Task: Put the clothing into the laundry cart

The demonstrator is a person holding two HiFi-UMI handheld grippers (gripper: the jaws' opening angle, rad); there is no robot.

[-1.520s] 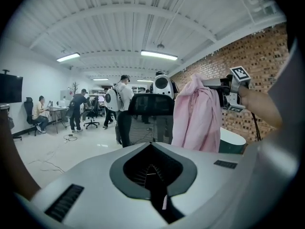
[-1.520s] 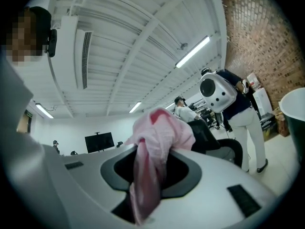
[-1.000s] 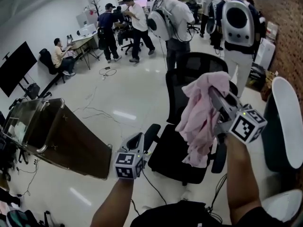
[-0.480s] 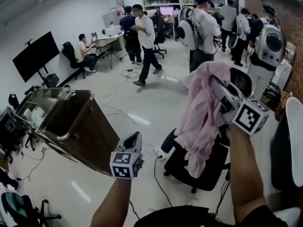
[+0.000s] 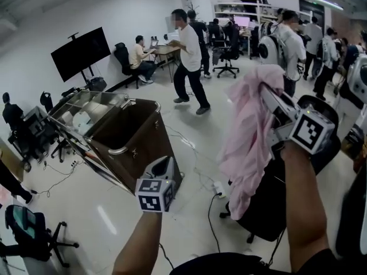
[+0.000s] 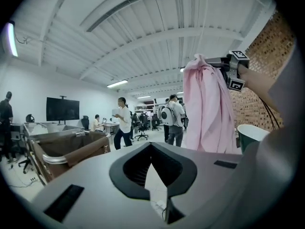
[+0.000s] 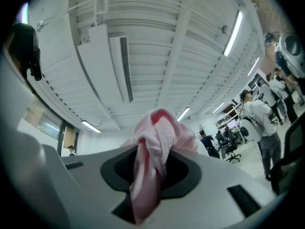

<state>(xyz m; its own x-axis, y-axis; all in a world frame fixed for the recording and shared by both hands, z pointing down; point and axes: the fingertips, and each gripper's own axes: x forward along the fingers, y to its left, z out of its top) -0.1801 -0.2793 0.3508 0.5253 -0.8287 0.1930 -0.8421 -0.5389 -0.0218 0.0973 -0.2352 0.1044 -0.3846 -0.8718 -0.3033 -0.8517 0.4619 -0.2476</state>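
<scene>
Head view puts the laundry cart (image 5: 143,148) left of centre with its top open, and we read this moment as the carry toward it. Our right gripper (image 5: 268,95) has its fingers clamped narrowly on a bunched fold of the pink garment (image 5: 249,136). The garment hangs in a long drape to the right of the cart, well apart from it and not yet over the opening. Our left gripper (image 5: 162,165) sits just off the cart's near corner, fingers drawn together with nothing between them.

To do this step well, we judge that we should keep the grip firm and the garment high enough for its trailing hem to clear the cart's rim. We should bring it over the middle of the opening and only then part the fingers. The empty left gripper can stay low beside the cart, out of the cloth's path.

Against a second ago, the cart has come from the lower left edge toward the middle and looks nearer. The black office chair (image 5: 269,211) that sat under the garment now lies beyond it, away from the cart. The grip on the cloth looks unchanged.
</scene>
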